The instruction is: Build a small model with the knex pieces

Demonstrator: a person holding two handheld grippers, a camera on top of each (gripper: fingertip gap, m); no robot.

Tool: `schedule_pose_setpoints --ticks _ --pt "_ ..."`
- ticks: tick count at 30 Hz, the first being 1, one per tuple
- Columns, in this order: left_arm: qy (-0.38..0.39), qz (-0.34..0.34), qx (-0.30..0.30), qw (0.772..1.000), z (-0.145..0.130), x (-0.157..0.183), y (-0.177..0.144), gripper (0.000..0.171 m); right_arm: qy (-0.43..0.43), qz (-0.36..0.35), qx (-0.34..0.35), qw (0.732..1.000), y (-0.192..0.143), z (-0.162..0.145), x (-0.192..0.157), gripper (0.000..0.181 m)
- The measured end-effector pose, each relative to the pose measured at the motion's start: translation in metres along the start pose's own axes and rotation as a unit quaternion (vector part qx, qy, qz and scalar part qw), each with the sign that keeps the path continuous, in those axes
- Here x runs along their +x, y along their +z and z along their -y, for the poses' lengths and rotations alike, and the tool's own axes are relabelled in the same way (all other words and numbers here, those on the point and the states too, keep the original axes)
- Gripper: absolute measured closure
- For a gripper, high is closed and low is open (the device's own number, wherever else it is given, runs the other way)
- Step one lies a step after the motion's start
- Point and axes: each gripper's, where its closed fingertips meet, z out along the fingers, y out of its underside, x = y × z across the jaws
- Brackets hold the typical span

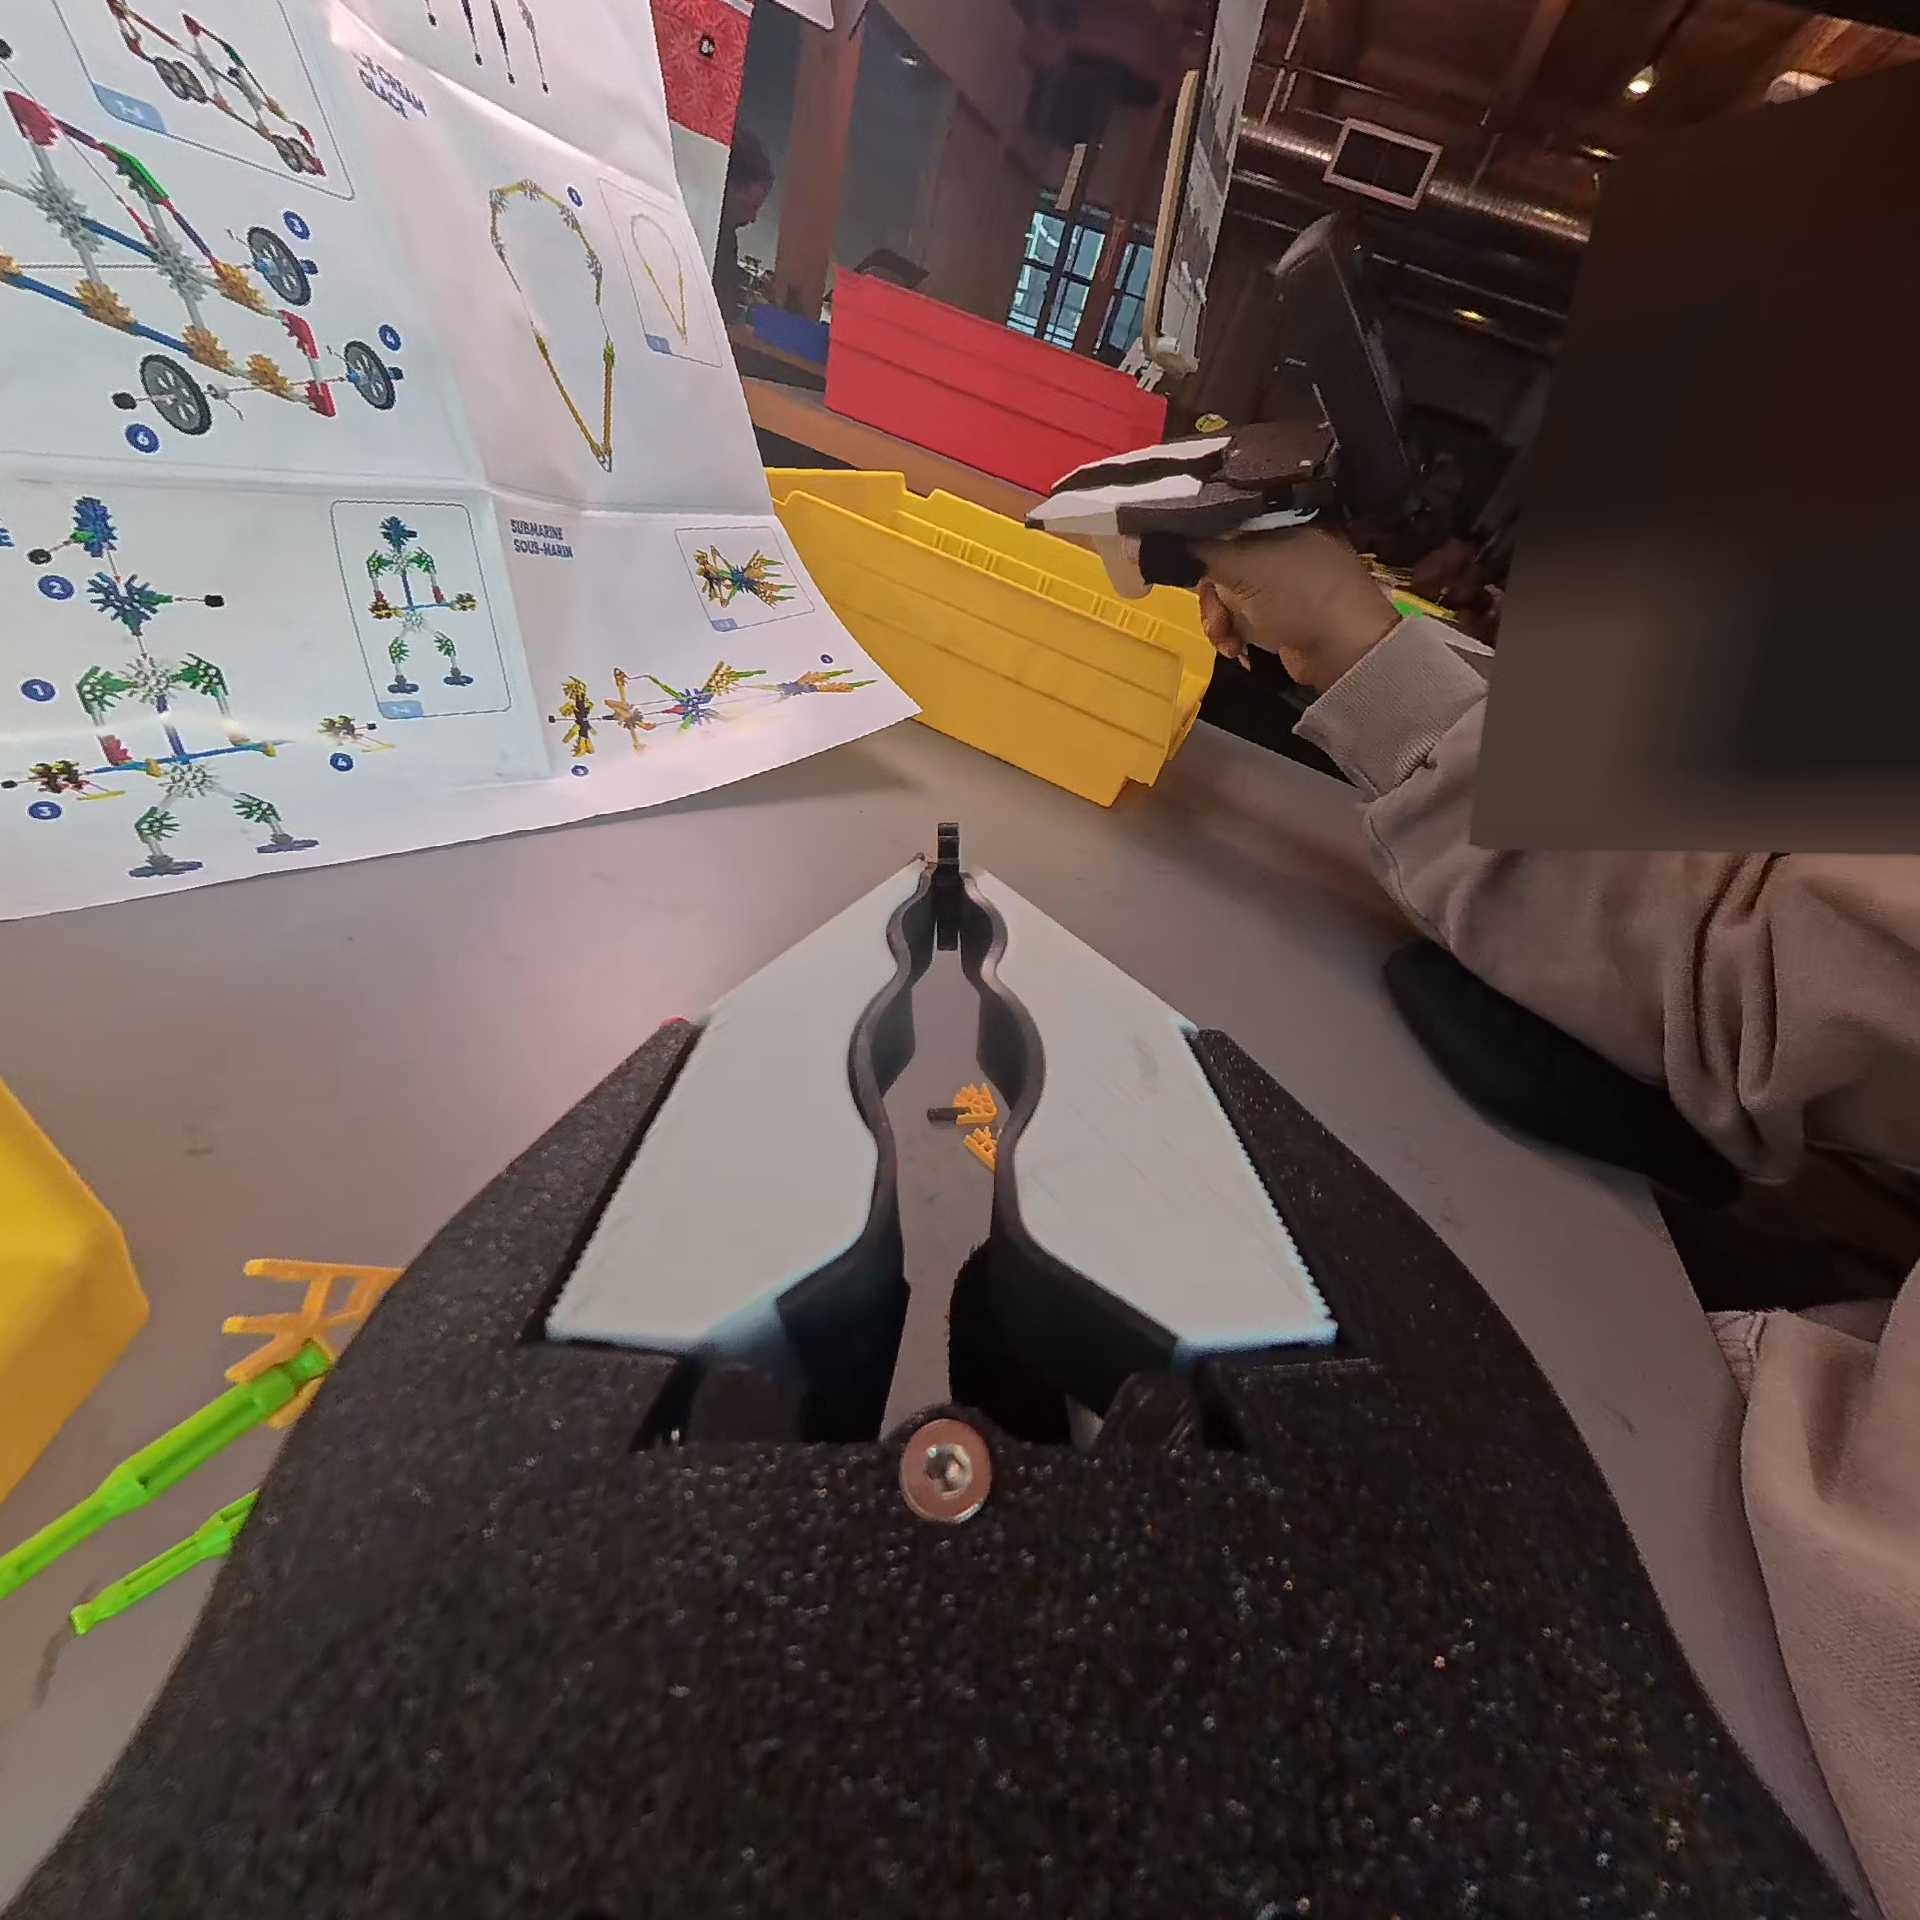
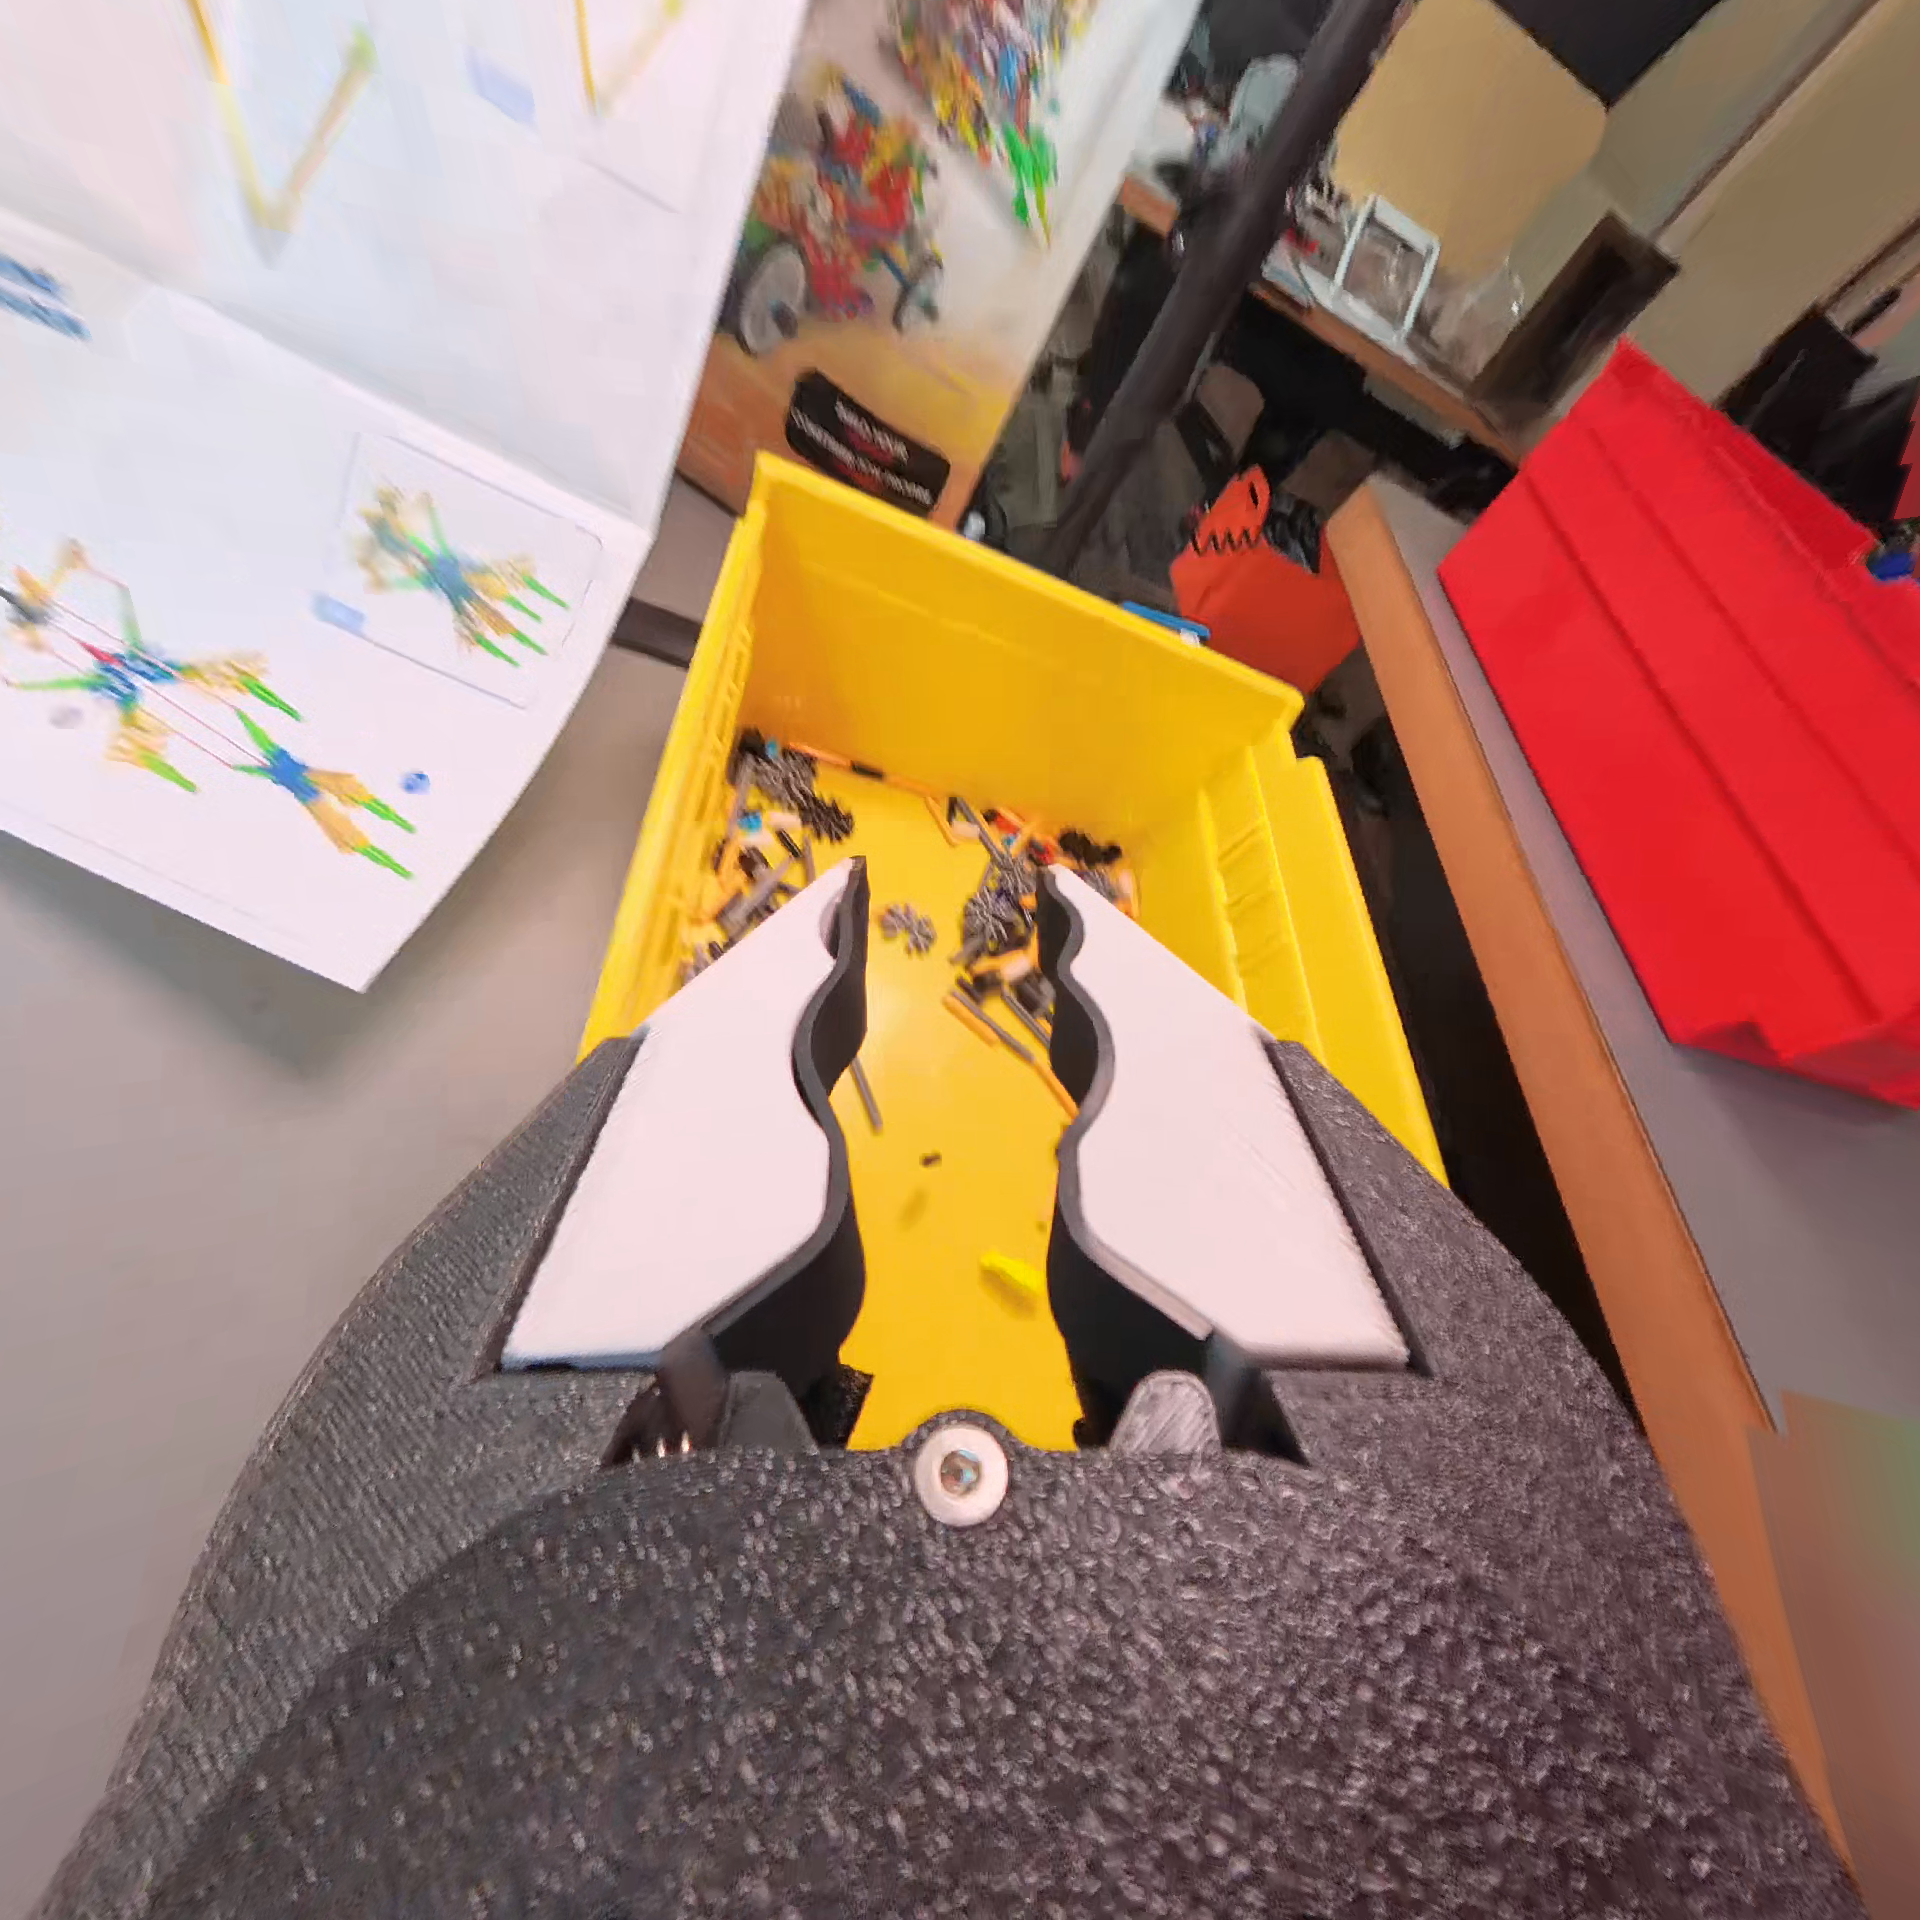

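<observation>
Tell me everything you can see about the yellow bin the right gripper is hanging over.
The yellow bin is an open-topped rectangular box of glossy moulded plastic with ribbed, stepped side walls. It sits upright on the grey table, right of the instruction sheet and near the table's far edge. Small construction pieces, mostly grey, black and orange rods and connectors, lie scattered over the far half of its floor; one yellow piece lies nearer. The right gripper hangs above it, open, touching nothing.

My left gripper (image 1: pixel 945 883) and right gripper (image 2: pixel 945 883) are wearing grainy black shells, pale grey fingers with wavy black pads, one silver screw (image 1: pixel 943 1473); my sleeve (image 1: pixel 1558 883), right of frame, is showing beige.
</observation>
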Motion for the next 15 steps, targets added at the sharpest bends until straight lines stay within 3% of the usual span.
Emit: schedule_pose_setpoints --ticks 3,6,10,12,15 --pt "0.005 0.002 -0.003 1.0 -0.001 0.0 0.001 0.169 0.004 0.044 0.084 0.996 -0.018 0.041 -0.025 0.145" --pt "-0.019 -0.013 0.003 1.0 0.0 0.003 0.001 0.169 -0.023 0.159 0.194 0.968 -0.052 0.087 -0.093 0.144" --pt "-0.093 -0.057 0.016 0.994 0.001 0.008 0.001 0.168 -0.132 0.385 0.297 0.864 -0.127 0.108 -0.236 0.142" --pt "-0.138 -0.092 0.017 0.986 0.0 0.014 0.002 0.168 -0.224 0.432 0.326 0.81 -0.158 0.095 -0.295 0.139" --pt "-0.187 -0.129 0.011 0.974 -0.002 0.023 0.004 0.169 -0.287 0.44 0.349 0.776 -0.177 0.082 -0.345 0.14"
